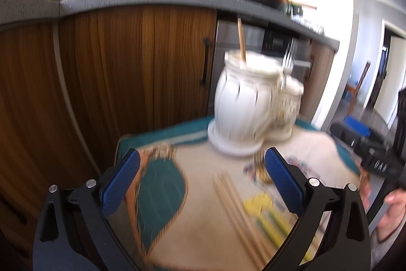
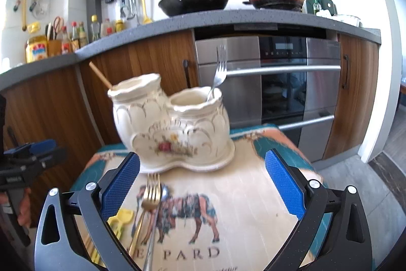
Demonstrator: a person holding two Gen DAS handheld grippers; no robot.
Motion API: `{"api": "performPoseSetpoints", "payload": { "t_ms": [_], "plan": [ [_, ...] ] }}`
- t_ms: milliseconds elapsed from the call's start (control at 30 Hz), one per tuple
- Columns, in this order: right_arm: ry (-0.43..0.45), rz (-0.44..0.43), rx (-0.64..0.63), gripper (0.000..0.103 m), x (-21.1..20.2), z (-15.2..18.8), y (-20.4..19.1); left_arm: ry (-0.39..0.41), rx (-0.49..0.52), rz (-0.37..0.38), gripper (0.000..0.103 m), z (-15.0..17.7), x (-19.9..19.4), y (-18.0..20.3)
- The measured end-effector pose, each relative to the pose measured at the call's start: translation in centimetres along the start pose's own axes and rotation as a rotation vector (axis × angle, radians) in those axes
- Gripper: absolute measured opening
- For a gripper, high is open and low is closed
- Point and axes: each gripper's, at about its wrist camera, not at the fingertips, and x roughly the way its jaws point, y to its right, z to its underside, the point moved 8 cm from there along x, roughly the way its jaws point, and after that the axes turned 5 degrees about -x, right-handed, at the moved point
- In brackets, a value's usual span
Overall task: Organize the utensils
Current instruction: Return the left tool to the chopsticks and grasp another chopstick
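Two grippers spread, empty: left gripper (image 1: 202, 178), right gripper (image 2: 202, 178) | ceramic holder (image 2: 172, 128) 12 o'clock | gold fork (image 2: 149, 197) 7 o'clock

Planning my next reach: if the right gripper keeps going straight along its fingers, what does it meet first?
Most likely the ceramic utensil holder, around its right-hand pot. The right gripper is open and empty, with only tablecloth between; depth is unclear.

Both tongs (image 1: 202, 184) (image 2: 202, 184) are black-framed with blue textured pads (image 2: 119, 186) (silver screws at the joints).
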Motion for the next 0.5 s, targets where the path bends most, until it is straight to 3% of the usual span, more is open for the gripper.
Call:
{"api": "performPoseSetpoints", "payload": {
  "t_ms": [133, 267, 467, 500],
  "plan": [
    [-0.064, -0.082, 0.046, 0.098, 0.1, 1.3, -0.3, -0.11, -0.005, -0.022, 0.097, 2.8, 0.6, -0.5],
    [-0.072, -0.069, 0.023, 0.098, 0.0, 1.7, -0.7, -0.205, -0.025, 0.008, 0.095, 5.1, 0.8, 0.1],
    [-0.084, -0.08, -0.012, 0.098, 0.1, 2.1, -1.4, -0.284, 0.098, 0.02, 0.056, 6.9, 1.6, 3.7],
    [-0.095, -0.077, -0.014, 0.098, 0.3, 2.3, -1.3, -0.294, 0.104, 0.023, 0.046, 7.1, 1.7, 4.0]
  ]
}}
